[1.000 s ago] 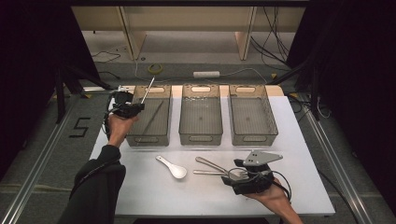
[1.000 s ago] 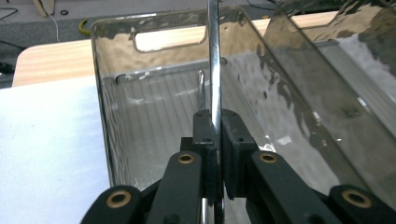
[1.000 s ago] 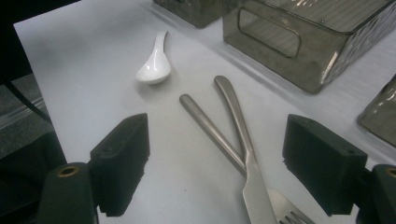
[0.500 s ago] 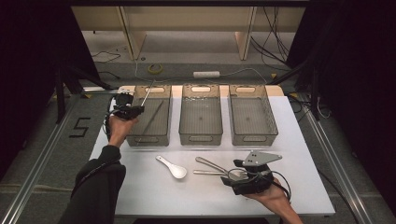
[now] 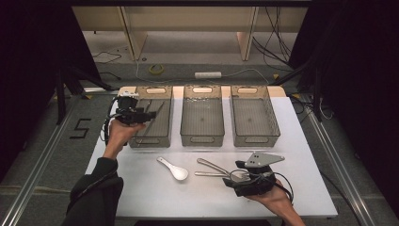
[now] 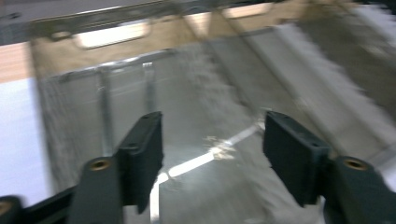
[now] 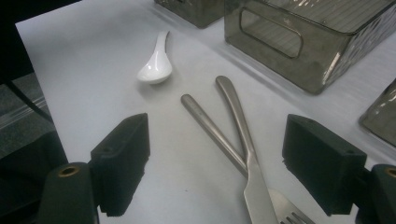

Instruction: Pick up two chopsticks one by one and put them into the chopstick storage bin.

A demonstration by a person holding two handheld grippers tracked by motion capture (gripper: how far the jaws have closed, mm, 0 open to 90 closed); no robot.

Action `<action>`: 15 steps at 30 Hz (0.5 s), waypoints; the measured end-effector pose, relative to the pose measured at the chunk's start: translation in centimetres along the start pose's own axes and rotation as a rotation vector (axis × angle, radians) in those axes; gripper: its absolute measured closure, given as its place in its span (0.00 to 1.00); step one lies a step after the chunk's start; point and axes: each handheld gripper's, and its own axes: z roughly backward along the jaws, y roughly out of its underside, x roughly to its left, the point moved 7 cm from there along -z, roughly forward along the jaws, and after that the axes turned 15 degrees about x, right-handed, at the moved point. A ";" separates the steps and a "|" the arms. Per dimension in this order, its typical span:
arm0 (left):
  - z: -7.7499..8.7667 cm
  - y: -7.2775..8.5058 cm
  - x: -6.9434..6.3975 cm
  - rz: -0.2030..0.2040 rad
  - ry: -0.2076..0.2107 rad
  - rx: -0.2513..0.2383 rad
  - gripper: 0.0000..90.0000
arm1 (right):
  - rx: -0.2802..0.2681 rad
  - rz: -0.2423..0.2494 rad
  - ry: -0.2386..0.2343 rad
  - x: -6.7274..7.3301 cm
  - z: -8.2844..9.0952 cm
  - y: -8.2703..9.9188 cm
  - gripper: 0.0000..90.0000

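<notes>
My left gripper (image 5: 143, 114) hovers over the left clear bin (image 5: 150, 141). Its jaws have just been opening and now stand open (image 6: 214, 128) with nothing gripped. Below them a slim metal utensil (image 6: 205, 158) lies loose on the bin floor, seen slanted in the high view (image 5: 155, 112). Near the front of the table my right gripper (image 5: 236, 175) rests open (image 7: 219, 135) over a knife (image 7: 238, 123) and a fork handle (image 7: 210, 128) that cross each other. Its pads touch neither. A white ceramic spoon (image 5: 173, 169) lies to the left of them (image 7: 156, 65).
Three clear bins stand in a row at the back of the white table (image 5: 301, 155), with the middle bin (image 5: 202, 136) and the right bin (image 5: 256, 136) beside the left one. The left gripper view is blurred. The floor beyond holds cables and a power strip (image 5: 208, 75).
The left gripper held a thin utensil upright over the left bin. It has let go, the utensil now lies in the bin, and the hand has shifted slightly. The right gripper has kept still.
</notes>
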 end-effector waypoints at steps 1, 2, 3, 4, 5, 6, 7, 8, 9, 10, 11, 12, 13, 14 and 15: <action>0.3 0.2 -0.6 -0.018 0.011 -0.013 0.38 | 0.001 -0.002 0.000 0.0 0.0 0.0 0.27; 0.4 0.5 -1.1 -0.036 0.022 -0.006 0.37 | -0.003 -0.005 0.002 -0.1 0.0 0.0 0.27; 0.5 0.7 -1.6 -0.062 0.026 0.016 0.36 | -0.005 -0.006 0.002 -0.1 0.0 0.0 0.27; 0.8 1.0 -2.0 -0.078 0.022 0.018 0.33 | -0.005 -0.003 0.002 -0.1 0.0 0.0 0.27; 1.0 1.1 -2.5 -0.089 0.035 0.009 0.33 | -0.003 -0.002 0.005 0.0 0.1 0.0 0.27; 1.3 1.3 -2.9 -0.105 0.051 0.012 0.33 | -0.005 -0.001 0.007 0.0 0.1 0.0 0.27; 1.5 1.5 -3.3 -0.128 0.052 0.019 0.32 | -0.006 -0.002 0.005 0.0 0.1 0.1 0.27; 1.6 1.6 -3.6 -0.139 0.045 0.018 0.32 | -0.007 -0.002 0.004 0.0 0.1 0.1 0.27; 1.9 1.8 -3.9 -0.152 0.049 0.021 0.31 | -0.009 -0.003 0.007 -0.1 0.1 0.1 0.27; 2.0 1.8 -4.2 -0.159 0.059 0.016 0.30 | -0.011 -0.004 0.008 -0.1 0.1 0.1 0.27; 2.2 1.9 -4.5 -0.165 0.067 0.015 0.30 | -0.011 -0.008 0.006 -0.1 0.1 0.1 0.27; 2.2 2.0 -4.8 -0.173 0.076 0.019 0.29 | -0.013 -0.011 0.004 -0.1 0.1 0.1 0.27; 2.2 2.1 -5.2 -0.185 0.079 0.027 0.28 | -0.014 -0.012 0.005 -0.1 0.1 0.1 0.27; 2.2 2.3 -5.5 -0.199 0.081 0.034 0.27 | -0.017 -0.013 0.006 -0.1 0.1 0.1 0.27; 2.1 2.4 -5.8 -0.216 0.084 0.042 0.27 | -0.017 -0.013 0.006 -0.1 0.1 0.1 0.27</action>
